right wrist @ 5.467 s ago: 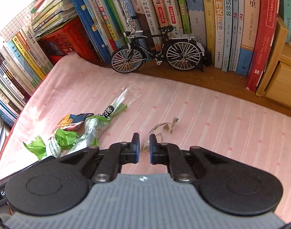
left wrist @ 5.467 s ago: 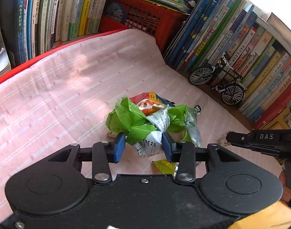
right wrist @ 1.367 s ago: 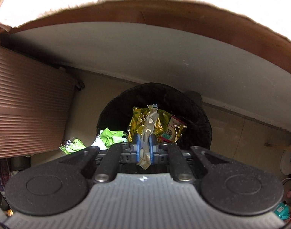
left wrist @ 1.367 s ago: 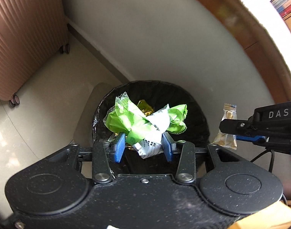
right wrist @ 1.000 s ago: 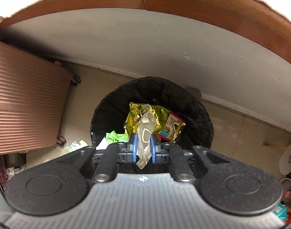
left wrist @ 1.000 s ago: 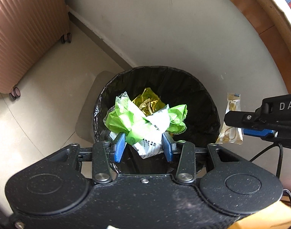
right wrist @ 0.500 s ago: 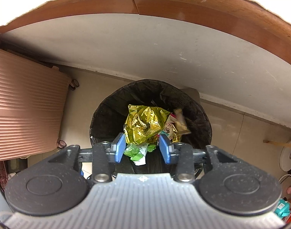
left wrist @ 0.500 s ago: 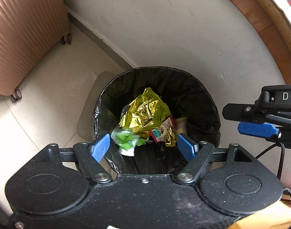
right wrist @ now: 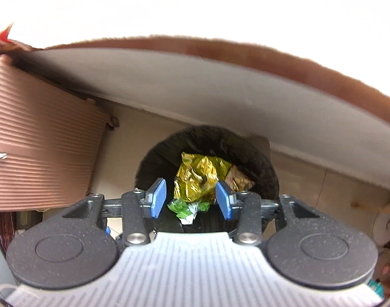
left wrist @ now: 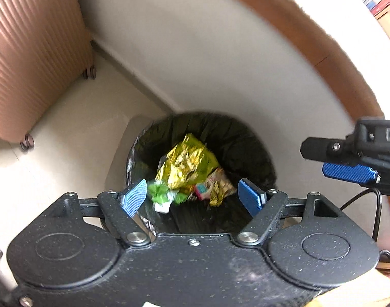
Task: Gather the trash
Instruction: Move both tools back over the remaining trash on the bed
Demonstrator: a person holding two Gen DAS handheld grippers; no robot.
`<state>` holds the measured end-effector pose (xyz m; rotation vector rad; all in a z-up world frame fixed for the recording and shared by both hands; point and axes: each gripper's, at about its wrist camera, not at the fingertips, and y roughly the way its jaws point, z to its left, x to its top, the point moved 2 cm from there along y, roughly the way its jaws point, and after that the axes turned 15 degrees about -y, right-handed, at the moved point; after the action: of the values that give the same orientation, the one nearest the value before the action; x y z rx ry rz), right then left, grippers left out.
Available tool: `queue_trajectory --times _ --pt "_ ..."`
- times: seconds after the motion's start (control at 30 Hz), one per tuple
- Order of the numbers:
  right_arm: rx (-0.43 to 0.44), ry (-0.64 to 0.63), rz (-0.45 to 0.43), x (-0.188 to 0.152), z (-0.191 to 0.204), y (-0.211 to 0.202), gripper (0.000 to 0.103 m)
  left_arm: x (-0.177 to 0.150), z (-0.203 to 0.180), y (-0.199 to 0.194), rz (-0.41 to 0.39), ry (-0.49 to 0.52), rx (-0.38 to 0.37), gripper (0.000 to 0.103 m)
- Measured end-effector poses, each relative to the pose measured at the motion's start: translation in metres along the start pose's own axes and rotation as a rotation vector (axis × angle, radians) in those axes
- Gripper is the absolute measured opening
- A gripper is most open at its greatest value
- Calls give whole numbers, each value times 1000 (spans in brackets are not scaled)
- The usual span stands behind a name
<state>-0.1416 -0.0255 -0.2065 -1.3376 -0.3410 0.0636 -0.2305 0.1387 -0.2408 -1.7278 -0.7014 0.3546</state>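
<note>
Left wrist view, one bin [left wrist: 256, 143], two tools [left wrist: 192, 199] [right wrist: 191, 199], both spread, right widening, nothing pinched

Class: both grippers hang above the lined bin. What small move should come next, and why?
Probably lift both away toward the table for more trash: the left gripper and right gripper are empty, the right's jaws opening, and the green wrapper lies inside the bin.
</note>
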Motion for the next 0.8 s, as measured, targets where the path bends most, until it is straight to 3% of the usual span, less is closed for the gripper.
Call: queue_trajectory --times 0.2,0.47,0.63,0.8 --pt "-1 -65 -180 12 -8 -82 65 13 -37 -68 -147 59 -69 78" --pt "-79 -26 -469 57 -54 -180 72 50 -110 -160 -370 185 -213 86" --pt "-110 2 -591 106 -96 -217 75 80 -161 -189 -460 219 -238 90" --pt "-90 11 -649 163 -150 -222 77 112 -219 -191 -494 190 -208 90"
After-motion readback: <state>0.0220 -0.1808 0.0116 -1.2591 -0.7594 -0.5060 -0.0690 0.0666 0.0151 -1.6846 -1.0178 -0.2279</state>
